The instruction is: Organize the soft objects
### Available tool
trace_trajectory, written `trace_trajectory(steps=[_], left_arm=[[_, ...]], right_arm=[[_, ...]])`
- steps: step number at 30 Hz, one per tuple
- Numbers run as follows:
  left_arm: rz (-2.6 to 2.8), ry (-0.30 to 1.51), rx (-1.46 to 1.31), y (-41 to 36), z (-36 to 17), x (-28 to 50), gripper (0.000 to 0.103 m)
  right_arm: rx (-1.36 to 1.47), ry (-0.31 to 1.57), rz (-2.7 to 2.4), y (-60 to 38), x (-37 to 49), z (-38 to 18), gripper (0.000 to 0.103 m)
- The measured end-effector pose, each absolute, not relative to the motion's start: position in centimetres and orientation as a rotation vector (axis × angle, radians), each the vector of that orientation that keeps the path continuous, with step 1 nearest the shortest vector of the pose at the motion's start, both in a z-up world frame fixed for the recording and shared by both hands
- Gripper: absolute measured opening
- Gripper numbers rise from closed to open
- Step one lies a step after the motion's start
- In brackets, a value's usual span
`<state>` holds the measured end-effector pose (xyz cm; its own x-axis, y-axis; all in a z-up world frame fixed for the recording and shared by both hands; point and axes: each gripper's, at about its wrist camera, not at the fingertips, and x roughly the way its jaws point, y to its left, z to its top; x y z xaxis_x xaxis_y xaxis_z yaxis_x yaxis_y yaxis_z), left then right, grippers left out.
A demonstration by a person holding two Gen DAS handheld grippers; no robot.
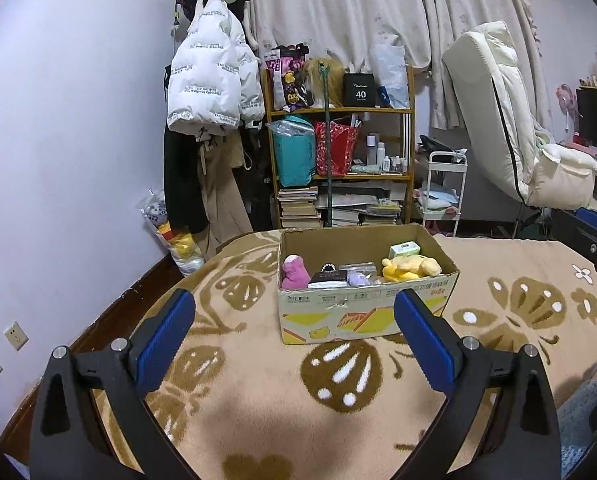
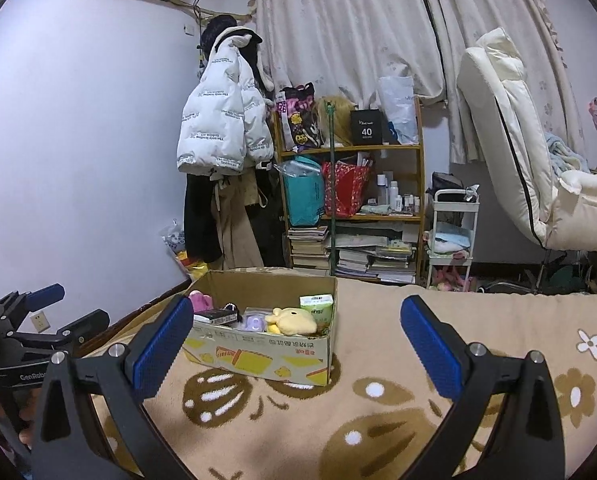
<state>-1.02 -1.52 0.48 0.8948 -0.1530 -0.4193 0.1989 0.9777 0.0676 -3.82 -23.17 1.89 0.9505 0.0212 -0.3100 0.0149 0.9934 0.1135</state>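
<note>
Grippers, left (image 1: 294, 312) and right (image 2: 296, 318), hang released over my blanket (image 1: 258, 392); soft toys sit in the cardboard box (image 1: 362, 312). I'd reach the yellow plush (image 1: 408, 268) from above, squeezing mid-body.

Wide-open right hand-held gripper (image 2: 296, 332) above blanket (image 2: 378, 420), cardboard box (image 2: 266, 356) of plush toys ahead-left.

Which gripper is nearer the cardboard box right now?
Left, slightly. The left gripper faces the cardboard box head-on; the right gripper hangs off its right side. Both open, empty.
</note>
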Motion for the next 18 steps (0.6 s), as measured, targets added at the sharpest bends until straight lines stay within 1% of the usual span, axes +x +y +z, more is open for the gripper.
trace_trajectory(steps=[18], left_arm=[[-0.160,0.437,0.120,-1.59,0.04,-0.76,0.099]], right_arm=[[0.119,0.334,-0.004,-23.61,-3.42,1.35,0.103]])
